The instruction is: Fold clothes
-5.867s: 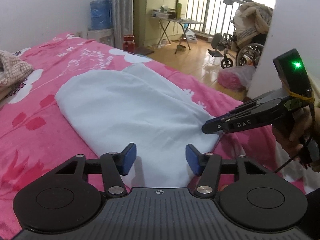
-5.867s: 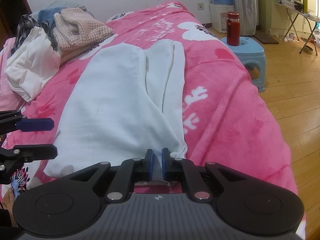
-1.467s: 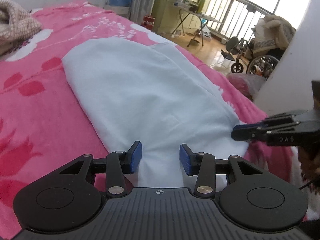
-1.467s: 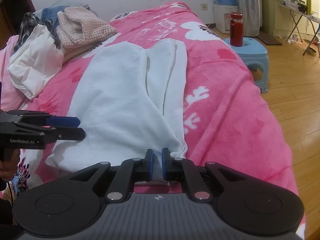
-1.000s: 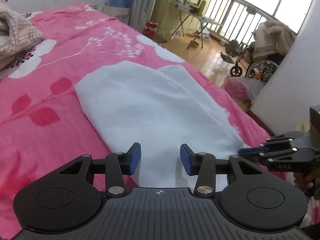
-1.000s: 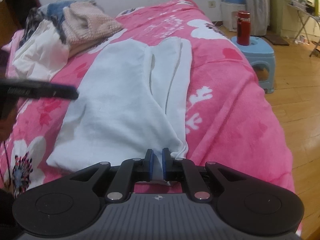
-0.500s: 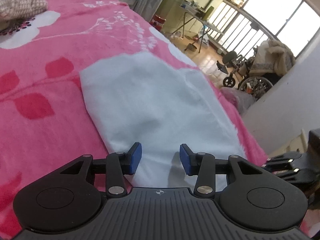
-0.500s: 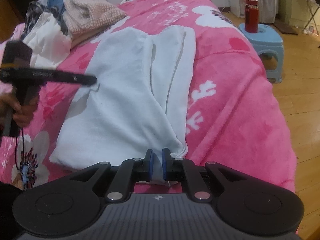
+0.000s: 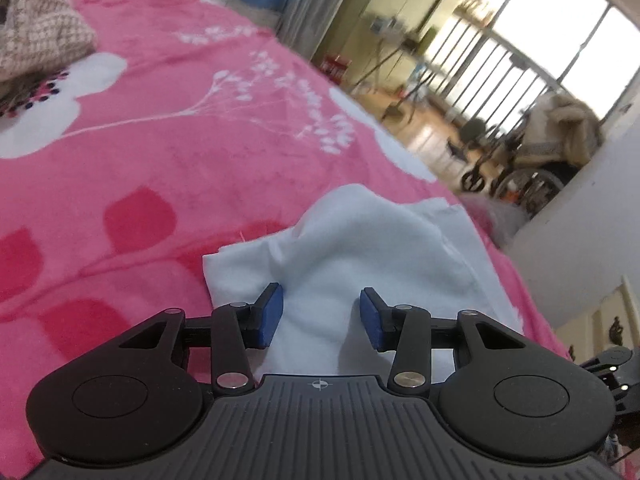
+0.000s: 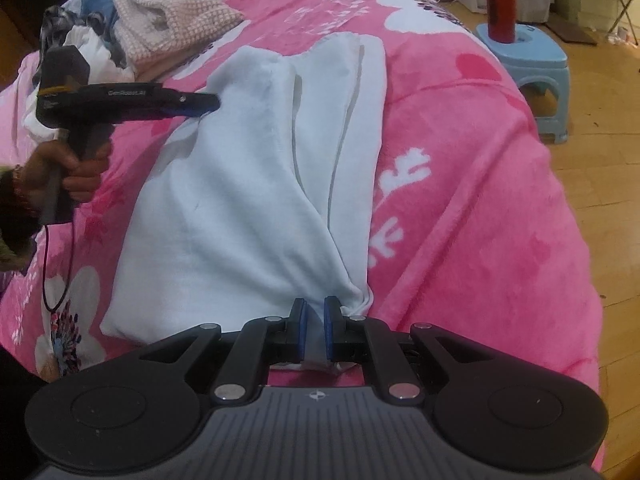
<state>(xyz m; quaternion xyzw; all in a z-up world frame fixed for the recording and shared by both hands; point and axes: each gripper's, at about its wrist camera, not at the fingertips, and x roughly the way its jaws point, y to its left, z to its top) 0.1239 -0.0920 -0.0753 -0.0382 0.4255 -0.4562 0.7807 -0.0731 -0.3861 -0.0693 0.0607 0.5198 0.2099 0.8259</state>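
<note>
White garment [image 10: 248, 200] lies flat on the pink bed cover [image 10: 460, 184], set toward the right-hand side of the bed. Long axis runs from the foot edge up toward the head of the bed, where the pile of clothes [image 10: 160, 24] sits. Folded panels show as long seams along that same line. Narrower end points toward the head.

Right gripper [image 10: 315, 322]: jaws pinched nearly together on the garment's near edge by the foot of the bed. Likely an anchor, keeping that end from sliding while the other end is worked.

Left gripper [image 9: 319, 316]: jaws apart, pads not pressing, white cloth bunched up between and ahead of them. In the right wrist view it sits at the garment's left edge, toward the far end, tips against the cloth. Probably lining up to take that edge for a fold across or back toward the foot.

Stool [image 10: 528, 56] with a red bottle [image 10: 500, 6] stands on the floor, well clear of the bed.
</note>
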